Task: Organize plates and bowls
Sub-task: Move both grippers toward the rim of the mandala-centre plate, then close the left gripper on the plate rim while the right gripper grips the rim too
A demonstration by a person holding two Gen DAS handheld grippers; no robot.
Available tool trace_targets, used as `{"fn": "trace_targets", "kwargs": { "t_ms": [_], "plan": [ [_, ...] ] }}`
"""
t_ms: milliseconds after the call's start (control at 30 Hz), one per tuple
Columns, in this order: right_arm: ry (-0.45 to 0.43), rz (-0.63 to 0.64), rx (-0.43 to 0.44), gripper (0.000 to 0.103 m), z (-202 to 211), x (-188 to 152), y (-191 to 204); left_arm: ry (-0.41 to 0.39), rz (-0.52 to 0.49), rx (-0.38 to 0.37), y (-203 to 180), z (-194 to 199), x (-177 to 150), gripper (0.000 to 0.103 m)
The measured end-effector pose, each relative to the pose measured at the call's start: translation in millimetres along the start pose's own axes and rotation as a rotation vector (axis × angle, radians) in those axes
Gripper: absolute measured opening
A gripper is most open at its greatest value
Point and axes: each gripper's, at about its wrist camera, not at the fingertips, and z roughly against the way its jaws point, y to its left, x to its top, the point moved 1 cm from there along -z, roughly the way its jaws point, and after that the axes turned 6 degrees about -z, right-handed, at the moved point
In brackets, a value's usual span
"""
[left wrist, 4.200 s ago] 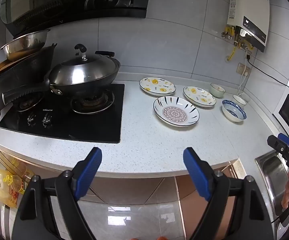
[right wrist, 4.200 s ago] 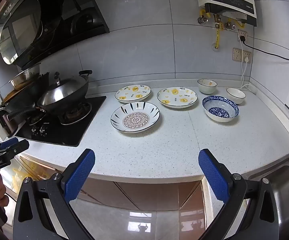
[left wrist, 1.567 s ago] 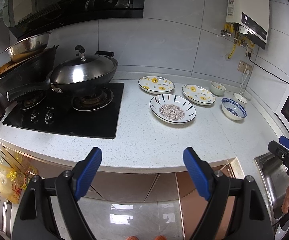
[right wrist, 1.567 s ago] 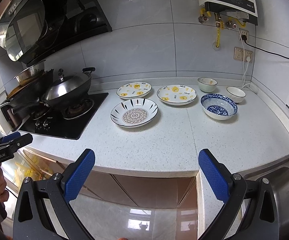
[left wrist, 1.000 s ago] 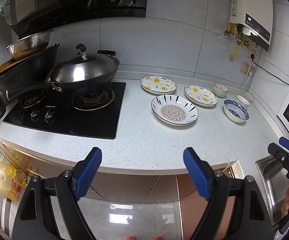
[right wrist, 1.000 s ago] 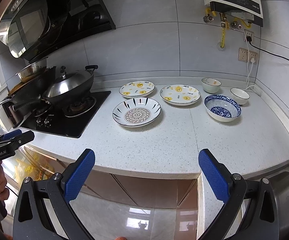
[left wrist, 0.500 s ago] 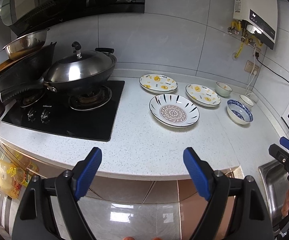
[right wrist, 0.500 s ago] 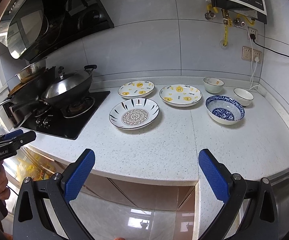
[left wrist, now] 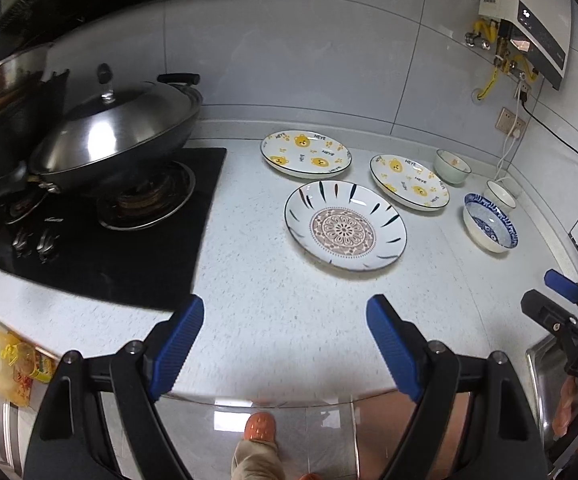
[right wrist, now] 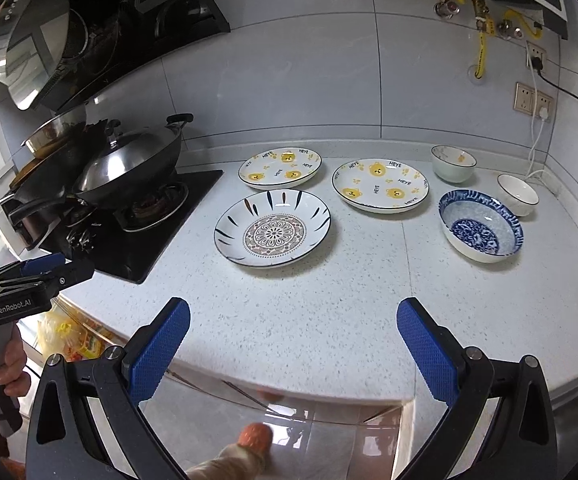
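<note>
Plates and bowls, all on the worktop (right wrist: pixel 289 320). Left gripper (left wrist: pixel 285 338) and right gripper (right wrist: pixel 293 340) hung over its front edge, jaws wide apart, nothing held. Mid-worktop: mandala plate (right wrist: pixel 272 233); blue patterned bowl (right wrist: pixel 481 226) toward the right edge. Along the back edge: two bear plates (right wrist: pixel 280 167) (right wrist: pixel 381 185), pale bowl (right wrist: pixel 453 163), small white bowl (right wrist: pixel 518 194). Lidded wok (left wrist: pixel 117 132) stood on the hob at the left end
</note>
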Motion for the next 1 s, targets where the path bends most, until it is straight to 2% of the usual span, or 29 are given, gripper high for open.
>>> {"fn": "trace_targets", "kwargs": {
  "t_ms": [267, 333, 467, 600, 767, 967, 1000],
  "plan": [
    [0.068, -0.042, -0.048, 0.102, -85.0, 42.5, 15.7, 0.074, -0.047, -0.116, 32.9, -97.9, 69.2, 0.083],
    [0.089, -0.067, -0.055, 0.102, -107.0, 51.0, 15.0, 0.090, -0.068, -0.125, 39.3, -121.7, 84.8, 0.083],
    [0.148, -0.117, -0.073, 0.102, -151.6, 60.0, 11.2, 0.150, -0.080, -0.164, 45.6, -170.9, 101.4, 0.083],
    [0.233, -0.147, -0.072, 0.102, -193.0, 59.6, 5.7, 0.239, -0.064, -0.220, 43.9, -216.4, 106.3, 0.082],
    [0.307, -0.165, -0.052, 0.102, -231.1, 61.0, -5.4, 0.321, -0.036, -0.230, 37.1, -256.6, 103.2, 0.082],
    [0.375, -0.165, -0.032, 0.102, -257.2, 63.8, -18.8, 0.415, -0.004, -0.238, 26.1, -291.1, 98.9, 0.082],
    [0.387, -0.168, -0.024, 0.102, -259.9, 63.6, -20.1, 0.410, -0.004, -0.234, 23.9, -293.2, 98.8, 0.082]
  ]
}}
